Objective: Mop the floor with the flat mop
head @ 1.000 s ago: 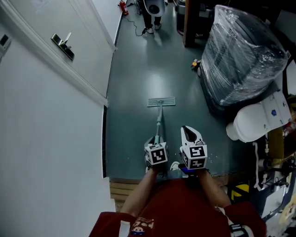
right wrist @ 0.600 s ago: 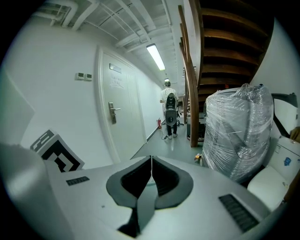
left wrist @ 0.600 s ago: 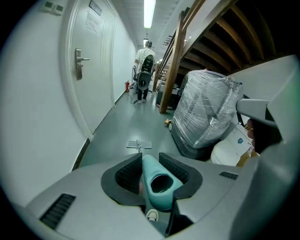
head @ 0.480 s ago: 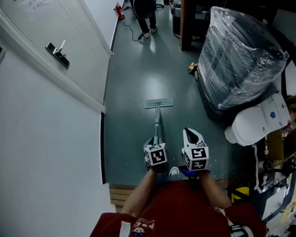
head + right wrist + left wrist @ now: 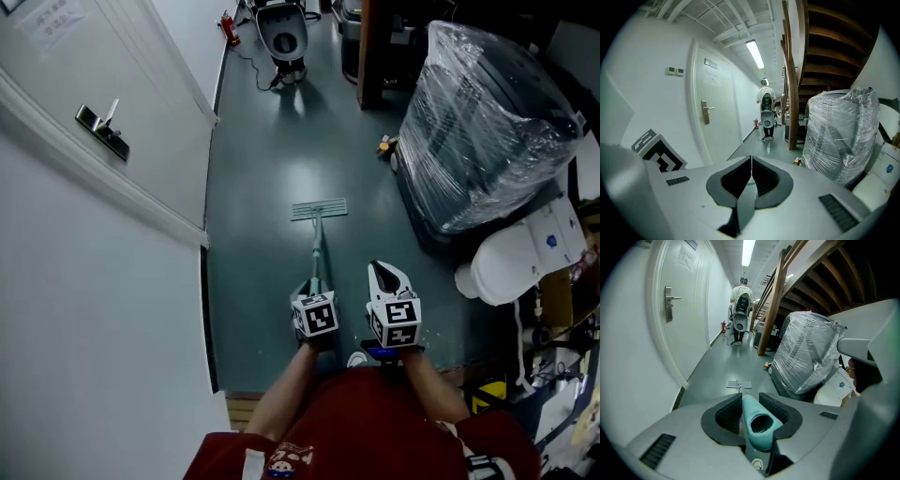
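Note:
A flat mop lies with its pale rectangular head [image 5: 319, 209] on the grey-green floor, its thin pole [image 5: 317, 246] running back toward me. My left gripper [image 5: 310, 292] is shut on the teal mop handle [image 5: 757, 420], which sticks out between its dark pads; the mop head [image 5: 739, 384] shows beyond. My right gripper [image 5: 388, 279] hangs beside the left one, to the right of the pole, shut with its tips touching and nothing between them [image 5: 751, 161].
A white wall and door with a lever handle [image 5: 98, 127] run along the left. A plastic-wrapped pallet [image 5: 487, 122] and a white toilet-like object [image 5: 518, 253] stand on the right. A person [image 5: 281, 28] stands far down the corridor beside a wooden post [image 5: 370, 47].
The view has shifted forward along the corridor; the mop head and both grippers keep about the same places relative to each other. The wooden step at my feet has slid out of sight.

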### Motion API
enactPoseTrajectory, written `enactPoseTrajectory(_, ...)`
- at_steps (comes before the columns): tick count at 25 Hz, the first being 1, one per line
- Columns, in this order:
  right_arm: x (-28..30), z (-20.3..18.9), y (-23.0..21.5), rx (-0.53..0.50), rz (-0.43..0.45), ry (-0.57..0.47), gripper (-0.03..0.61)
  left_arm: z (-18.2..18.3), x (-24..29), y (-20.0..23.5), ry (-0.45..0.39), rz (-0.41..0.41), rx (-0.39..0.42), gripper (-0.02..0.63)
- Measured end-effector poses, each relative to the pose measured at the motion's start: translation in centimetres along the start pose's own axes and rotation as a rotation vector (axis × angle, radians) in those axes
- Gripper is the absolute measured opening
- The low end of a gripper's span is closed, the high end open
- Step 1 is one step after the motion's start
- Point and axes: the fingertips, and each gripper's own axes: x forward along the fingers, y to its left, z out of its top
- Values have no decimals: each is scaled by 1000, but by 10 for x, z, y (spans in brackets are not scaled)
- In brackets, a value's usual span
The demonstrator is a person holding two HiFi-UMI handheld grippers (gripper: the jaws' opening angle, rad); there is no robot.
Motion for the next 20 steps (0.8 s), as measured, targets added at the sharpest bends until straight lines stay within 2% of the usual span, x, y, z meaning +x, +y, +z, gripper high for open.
enactPoseTrajectory(13,96,62,2,17,-93,-6,20,95,66,44,16,-50,65,127)
enactPoseTrajectory(20,136,94,-14,36,-136,-33,20,143,101,53,21,-66,82,127)
